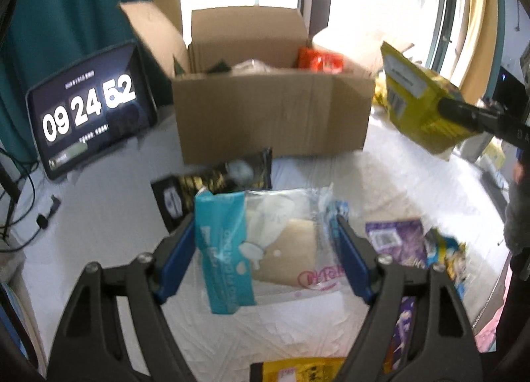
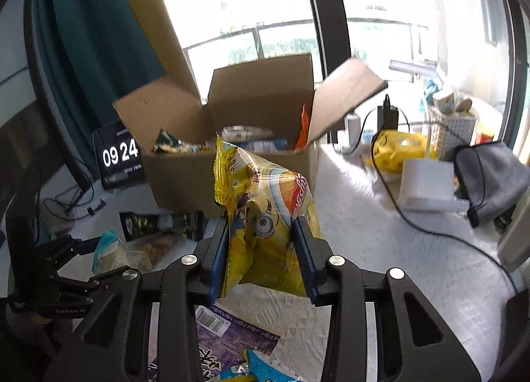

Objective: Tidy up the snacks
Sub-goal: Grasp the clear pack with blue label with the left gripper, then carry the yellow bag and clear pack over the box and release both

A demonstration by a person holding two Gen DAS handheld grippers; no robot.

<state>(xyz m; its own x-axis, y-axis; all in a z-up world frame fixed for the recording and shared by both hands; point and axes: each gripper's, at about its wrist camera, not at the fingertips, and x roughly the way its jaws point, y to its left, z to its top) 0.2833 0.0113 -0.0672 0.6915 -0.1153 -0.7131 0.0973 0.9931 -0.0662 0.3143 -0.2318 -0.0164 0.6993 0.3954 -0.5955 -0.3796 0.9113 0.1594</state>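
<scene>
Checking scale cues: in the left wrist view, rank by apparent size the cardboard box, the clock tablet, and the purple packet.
1. cardboard box
2. clock tablet
3. purple packet, partly covered, so its full size is unsure.

Yellow chip bag (image 2: 265,216) hung upright, off the table, before open cardboard box (image 1: 271,117); clear-and-teal pastry bag (image 1: 258,249) raised nearer, also before the box
</scene>
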